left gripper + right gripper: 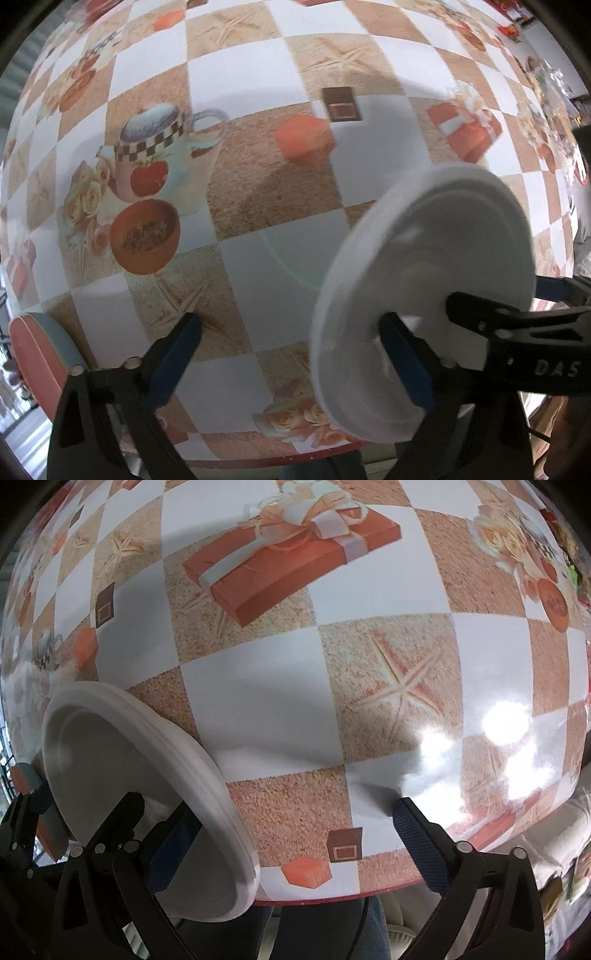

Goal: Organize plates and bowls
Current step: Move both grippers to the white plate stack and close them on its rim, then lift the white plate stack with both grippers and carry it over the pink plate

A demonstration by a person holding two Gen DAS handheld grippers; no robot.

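Presently, one white plate (424,295), round and ridged at the rim, stands tilted on edge at lower right of the left view. Left gripper (291,354) jaws stand apart; right gripper (291,834) likewise, neither visibly clamping it. One patterned tablecloth (258,206) lies beneath.

Only readable text I saw was "DAS" in pale letters on my right tongs (554,325), black arm, in the left wrist view; nothing else legible.
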